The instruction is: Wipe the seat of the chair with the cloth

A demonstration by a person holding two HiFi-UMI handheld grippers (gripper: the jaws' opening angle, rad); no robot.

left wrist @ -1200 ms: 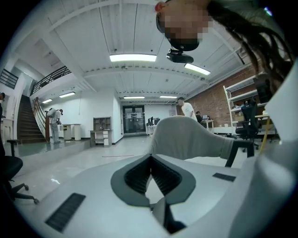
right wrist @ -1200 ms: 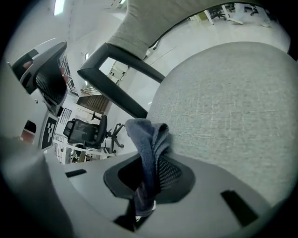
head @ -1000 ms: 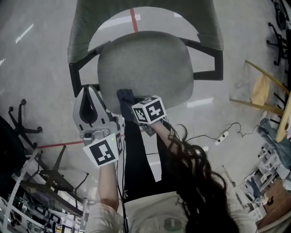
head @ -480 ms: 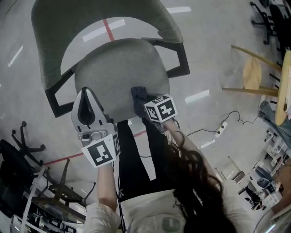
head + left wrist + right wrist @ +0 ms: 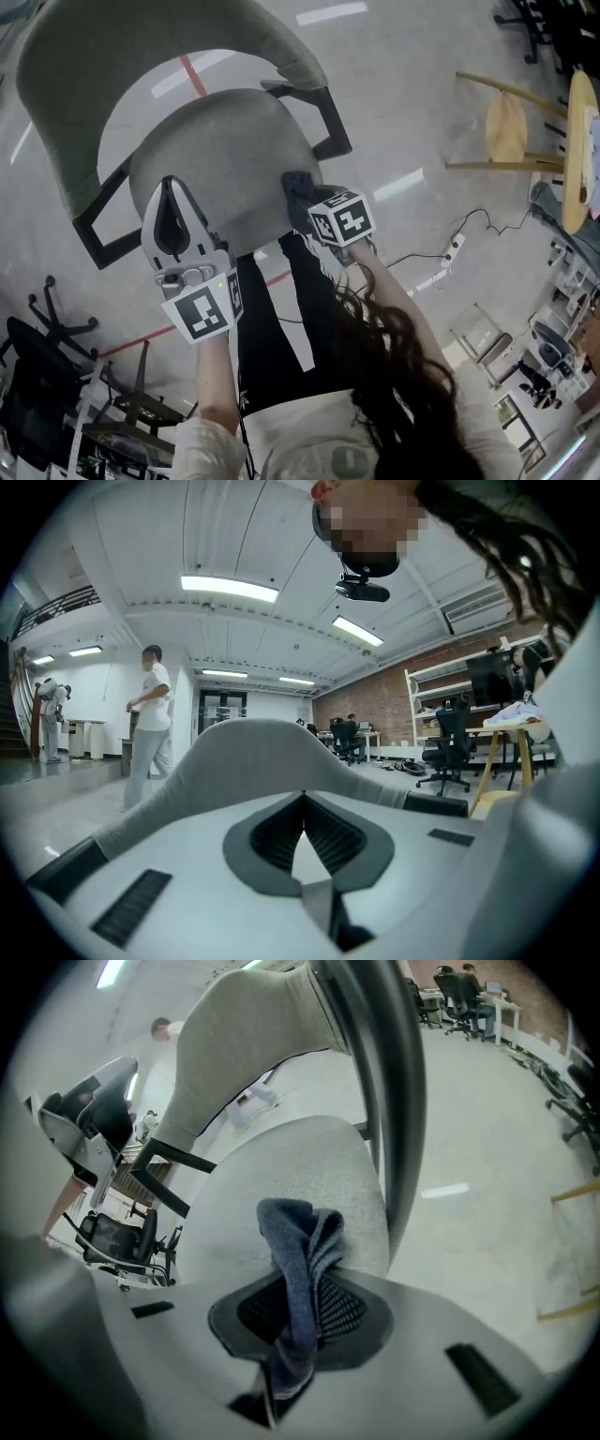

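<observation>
With fingers pinching the cloth, the right gripper sits at the front-right edge of the seat, which spreads toward the upper left; the left gripper has its fingers closed on nothing.

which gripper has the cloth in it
The right gripper: its jaws are shut on the dark blue cloth by the grey seat's edge. The left gripper's jaws are together with nothing between them.

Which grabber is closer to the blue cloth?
Right. The right gripper is shut on the cloth, holding it at the seat's near edge. The left gripper is shut on nothing, off to the cloth's left over the seat, not touching it.
</observation>
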